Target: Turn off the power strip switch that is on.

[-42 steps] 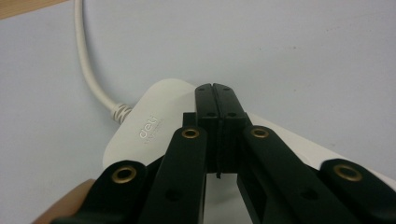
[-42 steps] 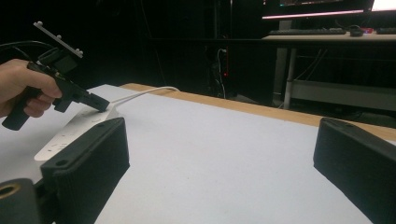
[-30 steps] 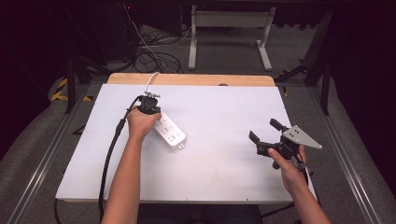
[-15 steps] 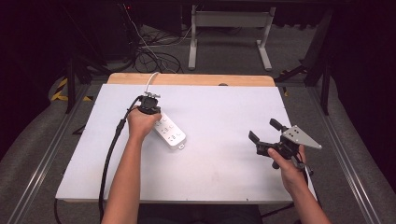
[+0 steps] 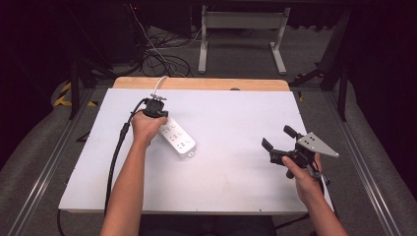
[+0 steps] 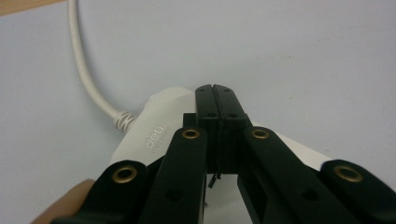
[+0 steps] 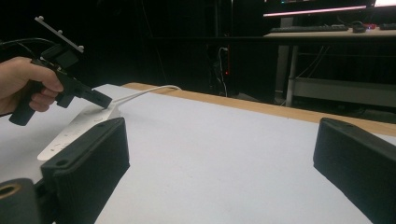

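On table's left, left gripper pressed together atop power strip — contact hidden; right gripper spread, off surface.

Left tongs closed, right tongs agape.

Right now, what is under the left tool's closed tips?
The left tool sits shut over the cord end of the white power strip, whose casing and cable show around it. Whatever switch or marking lies directly beneath the tips is covered.
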Motion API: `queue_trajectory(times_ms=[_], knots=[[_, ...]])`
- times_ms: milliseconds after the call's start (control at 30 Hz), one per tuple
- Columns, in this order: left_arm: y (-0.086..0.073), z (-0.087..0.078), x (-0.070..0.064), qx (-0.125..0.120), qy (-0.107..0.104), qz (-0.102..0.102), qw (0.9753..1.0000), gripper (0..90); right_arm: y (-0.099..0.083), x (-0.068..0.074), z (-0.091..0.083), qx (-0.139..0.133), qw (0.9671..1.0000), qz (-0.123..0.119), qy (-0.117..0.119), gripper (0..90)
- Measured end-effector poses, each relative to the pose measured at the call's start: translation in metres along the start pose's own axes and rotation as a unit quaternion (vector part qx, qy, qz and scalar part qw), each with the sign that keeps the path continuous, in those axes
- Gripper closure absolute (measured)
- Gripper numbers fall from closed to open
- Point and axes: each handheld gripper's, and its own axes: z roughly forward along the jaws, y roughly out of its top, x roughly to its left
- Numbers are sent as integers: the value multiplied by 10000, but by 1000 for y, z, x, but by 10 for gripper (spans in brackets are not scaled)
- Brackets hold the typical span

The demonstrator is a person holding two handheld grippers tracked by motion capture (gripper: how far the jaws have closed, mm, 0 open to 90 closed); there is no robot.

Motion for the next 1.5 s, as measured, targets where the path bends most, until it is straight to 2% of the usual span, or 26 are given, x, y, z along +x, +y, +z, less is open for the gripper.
queue_trajectory(times_ms=[67,100,133,167,200,267,300,333,367,400,433,467,600,667,767,833,933,1033,1100,1133,1200,1233,1300,1333,1433,1500], knots=[[-1,0,-1,-70,20,140,9999,900,0,0,0,-2,10000,2,-5,40],[-1,-4,-3,-363,10,182,9992,900,0,-1,0,-8,10000,23,-12,40],[-1,-4,-3,-363,10,182,9992,900,0,-1,0,-4,10000,28,-18,40],[-1,-9,-2,-541,-16,120,9985,900,0,-1,0,-2,10000,55,-17,40],[-1,-19,1,-937,-65,-44,9956,900,0,-1,0,-2,10000,58,-22,40],[-2,-30,3,-1370,-86,-156,9904,900,0,-1,0,-2,10000,52,-27,40],[-3,-36,5,-1551,-72,-177,9877,900,0,-1,0,-10,10000,69,-18,40],[-3,-36,5,-1551,-72,-177,9877,900,0,-1,0,-5,10000,54,-18,40],[-5,-41,7,-1714,-33,-214,9850,900,0,-1,0,-14,10000,37,-13,40],[-6,-47,9,-1877,-19,-254,9819,900,0,-1,0,-14,10000,37,-13,40],[-11,-59,14,-2150,84,-240,9763,900,0,0,0,-15,10000,27,-3,40],[-11,-59,14,-2150,84,-240,9763,900,0,0,0,-15,10000,27,-3,40],[-24,-85,25,-2598,214,-378,9647,900,0,0,1,3,10000,48,-17,39],[-33,-101,28,-2732,245,-362,9610,900,0,0,1,3,10000,46,-18,39],[-52,-122,28,-2880,347,-241,9567,900,0,0,1,-1,10000,47,-18,40],[-65,-135,29,-3000,361,-289,9528,900,0,0,1,-2,10000,34,-12,41],[-91,-154,29,-3214,441,-359,9452,900,1,0,0,-15,10000,21,-20,41],[-127,-165,27,-3294,570,-317,9419,900,1,2,0,-19,10000,32,-14,41],[-141,-171,29,-3274,561,-451,9422,900,1,3,1,-4,10000,19,15,41],[-143,-176,30,-3351,569,-516,9390,900,1,4,1,5,10000,18,16,41],[-146,-188,30,-3597,635,-611,9289,900,1,3,1,-13,10000,30,6,41],[-148,-193,30,-3668,684,-637,9256,900,1,3,1,-13,10000,30,6,41],[-152,-198,32,-3704,711,-713,9234,900,1,3,1,-20,10000,33,9,41],[-154,-198,34,-3686,759,-750,9235,900,1,2,1,-5,10000,24,1,41],[-158,-196,39,-3593,837,-841,9256,900,-1,1,0,28,10000,4,-2,41],[-158,-194,42,-3545,871,-801,9275,900,-1,0,-1,35,10000,17,-27,41]])
